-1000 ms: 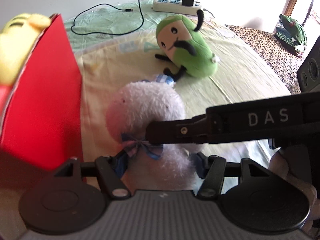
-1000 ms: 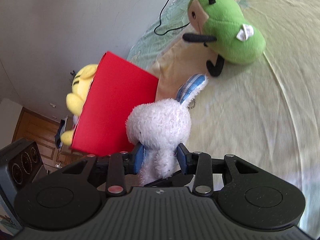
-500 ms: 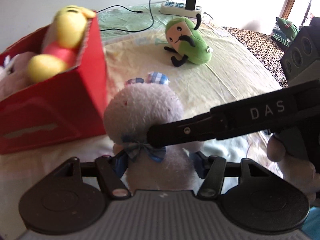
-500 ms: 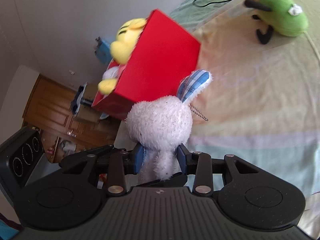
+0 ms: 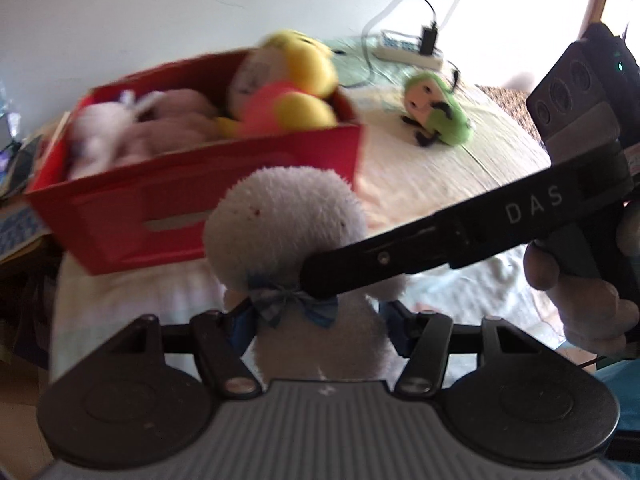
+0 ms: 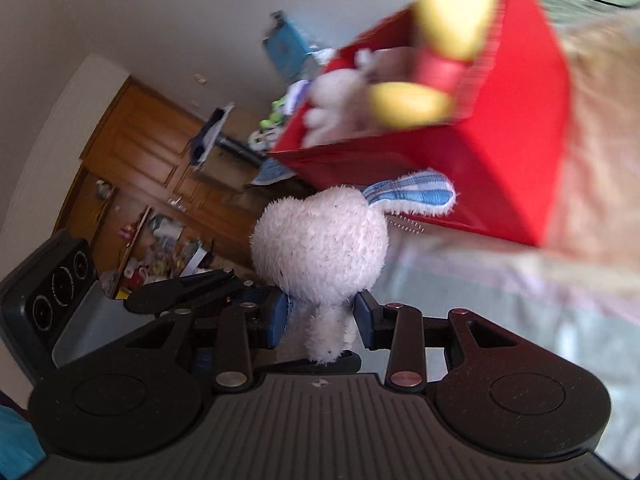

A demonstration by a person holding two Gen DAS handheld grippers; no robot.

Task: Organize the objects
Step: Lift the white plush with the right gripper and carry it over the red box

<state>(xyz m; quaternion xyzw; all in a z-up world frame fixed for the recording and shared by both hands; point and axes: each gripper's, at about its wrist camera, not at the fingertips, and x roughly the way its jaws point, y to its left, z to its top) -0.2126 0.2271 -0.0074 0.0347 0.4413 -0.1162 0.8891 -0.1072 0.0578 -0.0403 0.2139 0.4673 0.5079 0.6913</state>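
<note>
Bunny (image 5: 284,224), white plush with a blue checked bow (image 5: 292,308), sits clamped between both grippers, lifted clear of the bed (image 5: 460,184). Left gripper (image 5: 316,324) closes its blue pads on the lower body, one on each flank, just under the bow. Right gripper (image 6: 322,316) pinches the same toy from the other side, blue pads pressed against the narrow part below the head; in the left view its long black finger, marked DAS, crosses in front of the bunny's neck from the right. A hand (image 5: 580,288) grips that tool's handle at the right edge.

Right view: bunny's head (image 6: 320,244) is seen from behind, one blue-checked ear (image 6: 412,196) sticking out to the right, a small bead chain hanging just below it.

Red box (image 5: 192,200) stands on the bed beyond the bunny, open top toward the camera. Inside: a yellow plush (image 5: 296,84) in a red shirt at the right end, rising above the rim, and pale pink-white plush toys (image 5: 148,124) filling the left part. All blurred.

Green plush (image 5: 436,108) with black limbs lies on the yellow sheet right of the box, well apart from it. Power strip (image 5: 412,52) with a plugged charger and cables rests farther back by the wall.
</note>
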